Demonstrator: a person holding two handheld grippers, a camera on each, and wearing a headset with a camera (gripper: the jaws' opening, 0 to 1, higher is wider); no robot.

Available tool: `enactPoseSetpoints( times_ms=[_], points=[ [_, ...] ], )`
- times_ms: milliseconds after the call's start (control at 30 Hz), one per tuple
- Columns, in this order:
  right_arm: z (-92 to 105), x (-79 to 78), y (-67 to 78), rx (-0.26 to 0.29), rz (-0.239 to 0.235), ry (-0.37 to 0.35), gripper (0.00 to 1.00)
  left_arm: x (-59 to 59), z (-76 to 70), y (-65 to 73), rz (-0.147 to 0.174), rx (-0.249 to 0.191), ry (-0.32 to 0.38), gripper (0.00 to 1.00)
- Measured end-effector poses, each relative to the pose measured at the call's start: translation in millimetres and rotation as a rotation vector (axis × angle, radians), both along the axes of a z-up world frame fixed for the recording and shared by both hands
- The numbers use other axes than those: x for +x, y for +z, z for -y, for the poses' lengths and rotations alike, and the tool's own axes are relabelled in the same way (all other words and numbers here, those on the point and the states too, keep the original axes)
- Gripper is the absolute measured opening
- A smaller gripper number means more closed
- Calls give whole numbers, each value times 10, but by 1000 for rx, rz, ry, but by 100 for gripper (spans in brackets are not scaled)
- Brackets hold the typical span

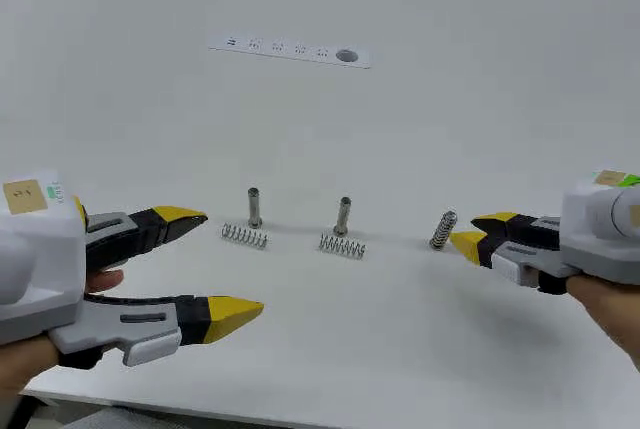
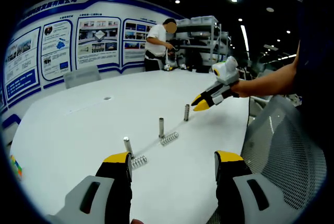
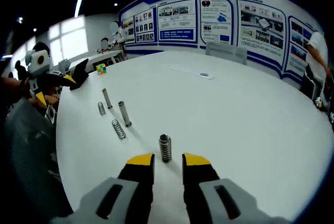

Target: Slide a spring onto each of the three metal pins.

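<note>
White table (image 1: 420,129) fills my head view. My left gripper (image 1: 233,262), lower left, has its jaws spread wide and empty. My right gripper (image 1: 462,228), at middle right, shows a narrow gap with nothing in it, its tips just beside the right pin (image 1: 443,230), which wears a spring. At centre, the left pin (image 1: 254,206) and middle pin (image 1: 343,216) stand bare. The left spring (image 1: 245,236) and middle spring (image 1: 342,246) lie loose just below them.

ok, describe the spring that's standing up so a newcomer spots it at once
On the white table, in front of the inset socket strip, parts sit in a row. At its right end, just off the tips of the right gripper, this spring stands up, seemingly around its pin; the other two springs lie flat beside bare pins.
</note>
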State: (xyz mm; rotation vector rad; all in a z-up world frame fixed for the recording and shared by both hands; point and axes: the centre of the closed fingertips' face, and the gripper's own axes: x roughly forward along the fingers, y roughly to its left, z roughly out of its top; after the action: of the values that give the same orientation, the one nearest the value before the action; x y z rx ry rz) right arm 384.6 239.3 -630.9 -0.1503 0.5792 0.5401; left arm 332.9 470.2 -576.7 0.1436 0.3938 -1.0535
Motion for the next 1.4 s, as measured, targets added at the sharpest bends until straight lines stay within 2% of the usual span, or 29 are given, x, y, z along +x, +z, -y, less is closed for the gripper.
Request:
enactPoseSetpoints(
  times_ms=[133,267,433,533,733,867,1033,1400],
  points=[
    [-37,-121,-23,-22,-27,34,21,0,9,-3,0,1,-4,66],
    [-95,-215,-46,-21,-53,58,21,-3,24,4,0,-1,-5,66],
    [-294,-358,-64,-15,-89,121,19,-13,27,5,0,0,-7,66],
    [-418,-387,-42,-25,-92,167,19,-14,18,8,1,0,-6,66],
    [-686,-247,62,-16,-65,242,18,-22,20,8,2,1,-6,66],
    [-855,-126,78,-23,-47,288,18,-29,26,11,3,1,-6,66],
    [-1068,-20,42,-78,-36,366,18,-26,13,9,4,2,-3,66],
    [-1437,99,-181,-199,-64,498,17,-29,8,-20,-2,4,-1,66]
  ],
)
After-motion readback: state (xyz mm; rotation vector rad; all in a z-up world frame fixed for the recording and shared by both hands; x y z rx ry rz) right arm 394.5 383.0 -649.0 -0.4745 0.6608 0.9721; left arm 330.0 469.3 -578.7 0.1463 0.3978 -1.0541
